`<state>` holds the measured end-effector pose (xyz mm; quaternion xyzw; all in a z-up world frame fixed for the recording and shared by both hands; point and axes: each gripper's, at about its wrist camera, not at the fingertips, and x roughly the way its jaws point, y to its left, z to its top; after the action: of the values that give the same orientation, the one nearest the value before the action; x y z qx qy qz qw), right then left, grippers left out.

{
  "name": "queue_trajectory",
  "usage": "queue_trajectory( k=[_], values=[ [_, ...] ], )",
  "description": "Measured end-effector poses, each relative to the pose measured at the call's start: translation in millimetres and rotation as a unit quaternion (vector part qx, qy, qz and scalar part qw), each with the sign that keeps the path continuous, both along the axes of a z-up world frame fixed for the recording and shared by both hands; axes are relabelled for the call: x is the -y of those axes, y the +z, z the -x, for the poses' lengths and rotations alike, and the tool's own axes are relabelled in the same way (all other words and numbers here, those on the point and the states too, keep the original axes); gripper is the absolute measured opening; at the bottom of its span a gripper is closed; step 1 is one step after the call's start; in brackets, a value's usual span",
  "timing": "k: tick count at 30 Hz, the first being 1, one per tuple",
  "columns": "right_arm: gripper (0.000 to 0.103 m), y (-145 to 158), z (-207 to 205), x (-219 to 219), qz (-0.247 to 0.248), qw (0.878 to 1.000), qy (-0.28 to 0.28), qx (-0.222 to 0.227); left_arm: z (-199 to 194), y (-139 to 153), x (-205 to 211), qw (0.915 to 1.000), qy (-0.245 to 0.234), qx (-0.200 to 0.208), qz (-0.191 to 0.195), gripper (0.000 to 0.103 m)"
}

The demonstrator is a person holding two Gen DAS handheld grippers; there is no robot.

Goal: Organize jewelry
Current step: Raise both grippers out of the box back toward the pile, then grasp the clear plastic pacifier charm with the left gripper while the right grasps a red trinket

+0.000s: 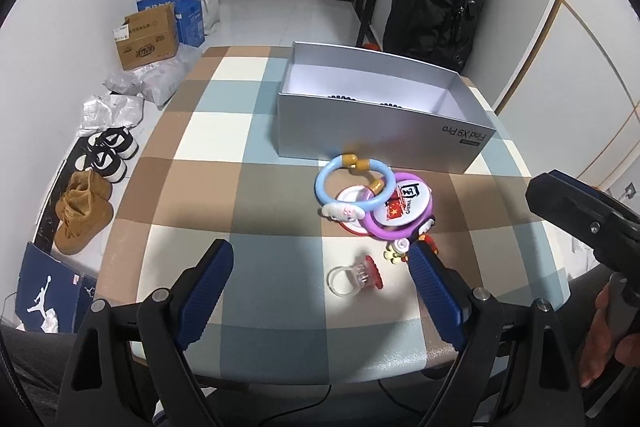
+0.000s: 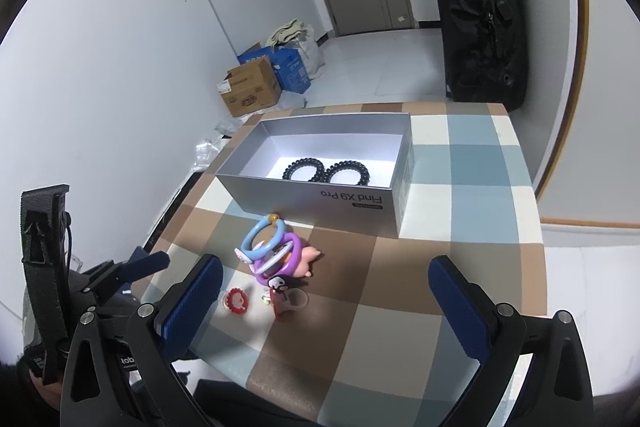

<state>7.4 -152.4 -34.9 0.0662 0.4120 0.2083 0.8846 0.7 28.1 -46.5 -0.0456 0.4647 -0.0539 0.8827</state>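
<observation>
Bracelet pile [image 1: 360, 195] sits on the checked worktop [image 1: 208, 155] just in front of the grey box [image 1: 384, 131]. 2 black coil bands [image 2: 326, 171] lie inside the box. Clear ring with red top [image 1: 354, 275] lies nearer than the pile. Left gripper [image 1: 320, 287] and right gripper [image 2: 326, 291]: jaws released, holding nothing.

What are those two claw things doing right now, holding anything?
Left gripper: open, fingers spread wide, holding nothing.
Right gripper: open, fingers spread wide, holding nothing.
</observation>
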Motion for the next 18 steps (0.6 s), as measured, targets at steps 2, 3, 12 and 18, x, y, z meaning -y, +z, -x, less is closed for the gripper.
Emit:
queue_trajectory(
  k=[2,3,12,18],
  values=[
    [0.103,0,0,-1,0.002,1.000,0.001,0.000,0,-1,1,1.0000,-0.002,-0.003,0.000,0.085],
    [0.103,0,0,-1,0.003,1.000,0.001,0.000,0,-1,1,1.0000,-0.003,-0.004,0.000,0.084],
    [0.103,-2,0,-1,0.002,1.000,0.003,-0.005,-3,-9,6,0.9994,-0.016,-0.030,0.011,0.066],
    [0.103,-3,-2,1,-0.004,1.000,0.000,-0.011,-4,-13,10,0.9984,-0.026,-0.044,0.023,0.050]
  ],
)
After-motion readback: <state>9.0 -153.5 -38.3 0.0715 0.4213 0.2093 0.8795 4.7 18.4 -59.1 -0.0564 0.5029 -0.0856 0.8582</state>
